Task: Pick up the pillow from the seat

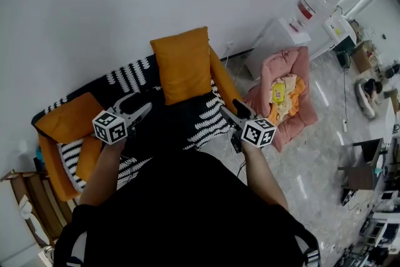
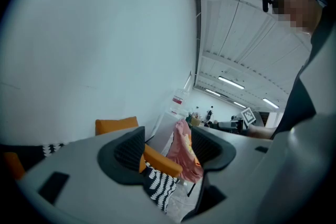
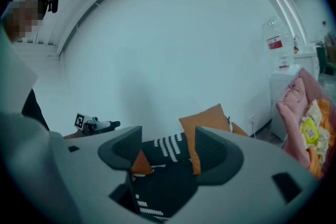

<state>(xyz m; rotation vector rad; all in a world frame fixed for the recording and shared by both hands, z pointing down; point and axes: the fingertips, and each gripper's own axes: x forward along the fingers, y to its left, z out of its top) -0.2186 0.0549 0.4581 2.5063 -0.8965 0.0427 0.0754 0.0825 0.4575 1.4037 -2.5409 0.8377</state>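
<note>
Left gripper (image 1: pixel 144 110): jaws spread, nothing between them, held above the sofa (image 1: pixel 223 83) seat.
Right gripper (image 1: pixel 231 110): jaws spread and empty, over the seat's front edge.
Pillow (image 1: pixel 183 65): orange, upright against the sofa's backrest, beyond both grippers, untouched.

behind the left hand-held gripper (image 1: pixel 140 107) and the right hand-held gripper (image 1: pixel 234 110) i see a black top (image 1: pixel 187 209); both are grey, black-padded, each with a black-and-white marker cube (image 1: pixel 110 127).
</note>
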